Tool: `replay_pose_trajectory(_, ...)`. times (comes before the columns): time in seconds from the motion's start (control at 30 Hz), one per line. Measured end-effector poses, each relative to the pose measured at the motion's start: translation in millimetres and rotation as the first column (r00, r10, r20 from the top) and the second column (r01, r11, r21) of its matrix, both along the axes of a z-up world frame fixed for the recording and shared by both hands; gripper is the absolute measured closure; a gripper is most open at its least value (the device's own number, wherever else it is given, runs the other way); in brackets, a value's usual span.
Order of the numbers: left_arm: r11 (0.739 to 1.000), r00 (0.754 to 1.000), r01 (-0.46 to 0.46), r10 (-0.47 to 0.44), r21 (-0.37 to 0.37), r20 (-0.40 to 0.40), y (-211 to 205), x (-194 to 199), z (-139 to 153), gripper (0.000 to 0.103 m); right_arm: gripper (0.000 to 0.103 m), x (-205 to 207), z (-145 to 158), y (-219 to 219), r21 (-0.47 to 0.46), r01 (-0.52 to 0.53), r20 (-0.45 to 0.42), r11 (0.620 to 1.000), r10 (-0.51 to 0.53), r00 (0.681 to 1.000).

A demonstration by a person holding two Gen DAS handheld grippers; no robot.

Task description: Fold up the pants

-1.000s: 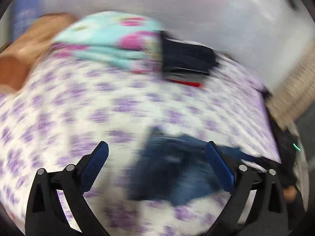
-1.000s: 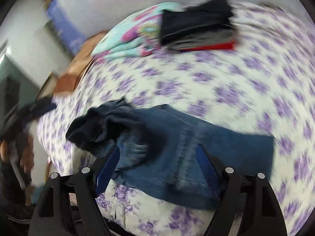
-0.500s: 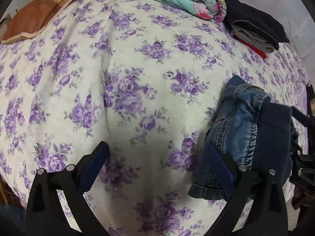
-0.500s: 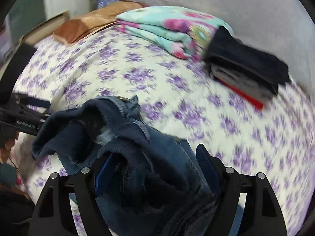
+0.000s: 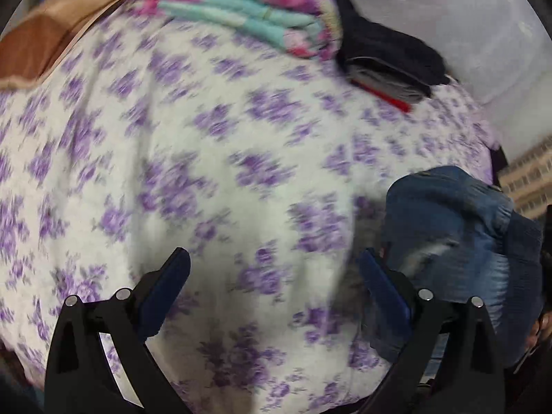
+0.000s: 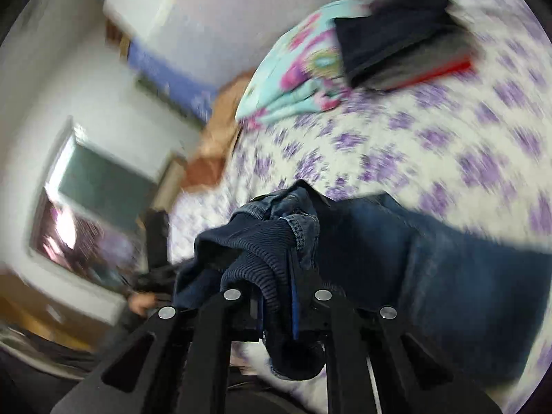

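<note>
The right gripper [image 6: 276, 269] has just been closing, and its jaws now pinch a bunched fold of the jeans [image 6: 431, 258]: ribbed dark-blue waistband cloth and a stitched denim edge stick up between the black fingers [image 6: 303, 276] and spill over them. From that pinch the rest of the jeans stretches away to the right in the right wrist view, lying across the bed sheet [image 6: 465, 145], white with purple flowers.

The left gripper [image 5: 272, 276] is spread wide with nothing between its blue pads [image 5: 383, 289]; it hangs over bare sheet. The jeans [image 5: 455, 241] rise in a crumpled heap just beyond the right-hand finger in the left wrist view, near the lower right edge of the bed, not touching the pads as far as the blurred picture shows.

Farther back on the bed lies a folded turquoise blanket [image 5: 248, 7] with pink flowers, and just beside it a stack of folded clothes [image 5: 390, 65], dark on top, grey and red below. A brown pillow [image 5: 45, 34] sits at the far left corner. In the right wrist view a window [image 6: 89, 186] shows on the pale wall, and a hand [image 6: 141, 302] is partly visible at the bed's edge.
</note>
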State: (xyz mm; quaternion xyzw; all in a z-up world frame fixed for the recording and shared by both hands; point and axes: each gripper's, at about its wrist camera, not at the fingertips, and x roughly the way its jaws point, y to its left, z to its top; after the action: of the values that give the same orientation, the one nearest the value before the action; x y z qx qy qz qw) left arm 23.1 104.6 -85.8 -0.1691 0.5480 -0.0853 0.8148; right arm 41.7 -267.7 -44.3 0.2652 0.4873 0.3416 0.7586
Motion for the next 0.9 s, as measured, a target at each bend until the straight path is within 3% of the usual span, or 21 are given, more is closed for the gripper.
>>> replay_pose_trajectory(0.1,0.996,0.996,0.085,-0.085,-0.034,0.009,-32,14,2,0.007,0.092,-7,-12,-56,-0.025,0.151,-0.035,0.988,-0.152,0.988)
replay_pose_trajectory(0.17,0.985,0.985,0.170,-0.170,-0.027,-0.003,-64,19,-1,0.007,0.092,-4,-30,-95,-0.081,0.276,-0.063,0.958,-0.281,0.958)
replay_pose_trajectory(0.23,0.967,0.968,0.252,-0.252,-0.026,-0.003,-97,23,-7,0.007,0.090,0,-48,-114,-0.178,0.330,-0.055,0.927,-0.344,0.937)
replay_pose_trajectory(0.3,0.951,0.951,0.309,-0.309,-0.030,-0.010,-125,25,-11,0.007,0.085,7,-80,-126,-0.278,0.349,-0.119,0.895,-0.392,0.912)
replay_pose_trajectory(0.37,0.931,0.932,0.362,-0.363,-0.038,-0.021,-149,25,-15,0.007,0.080,8,-101,-134,-0.266,0.385,-0.167,0.884,-0.436,0.884)
replay_pose_trajectory(0.4,0.918,0.918,0.395,-0.395,-0.025,-0.035,-163,24,-19,0.007,0.077,5,-98,-136,-0.252,0.405,-0.179,0.879,-0.454,0.873)
replay_pose_trajectory(0.47,0.897,0.897,0.441,-0.441,0.008,-0.043,-180,20,-24,0.007,0.059,-1,-82,-129,-0.309,0.398,-0.145,0.864,-0.456,0.878)
replay_pose_trajectory(0.53,0.896,0.896,0.443,-0.443,0.002,-0.036,-182,17,-25,0.007,0.057,-12,-63,-123,-0.384,0.374,-0.091,0.844,-0.438,0.894)
replay_pose_trajectory(0.6,0.905,0.903,0.426,-0.426,-0.010,-0.049,-178,16,-28,0.007,0.057,-26,-46,-126,-0.423,0.386,-0.057,0.820,-0.450,0.891)
replay_pose_trajectory(0.63,0.912,0.910,0.411,-0.411,-0.014,-0.055,-175,18,-28,0.007,0.054,-33,-42,-130,-0.433,0.405,-0.041,0.805,-0.467,0.883)
replay_pose_trajectory(0.67,0.918,0.916,0.396,-0.397,-0.019,-0.057,-171,18,-28,0.007,0.044,-42,-33,-137,-0.446,0.451,-0.004,0.773,-0.506,0.862)
replay_pose_trajectory(0.73,0.926,0.925,0.376,-0.377,-0.023,-0.054,-166,18,-28,0.007,0.040,-46,-27,-156,-0.463,0.522,0.044,0.717,-0.570,0.821)
replay_pose_trajectory(0.8,0.930,0.928,0.368,-0.369,-0.015,-0.048,-165,17,-26,0.007,0.040,-47,-19,-162,-0.380,0.522,0.011,0.764,-0.560,0.829)
replay_pose_trajectory(0.87,0.930,0.929,0.369,-0.368,-0.002,-0.040,-166,16,-24,0.007,0.038,-41,-17,-145,-0.343,0.450,-0.016,0.824,-0.484,0.875)
replay_pose_trajectory(0.9,0.930,0.929,0.369,-0.368,0.004,-0.040,-168,15,-24,0.007,0.037,-36,-18,-133,-0.358,0.420,-0.017,0.834,-0.455,0.890)
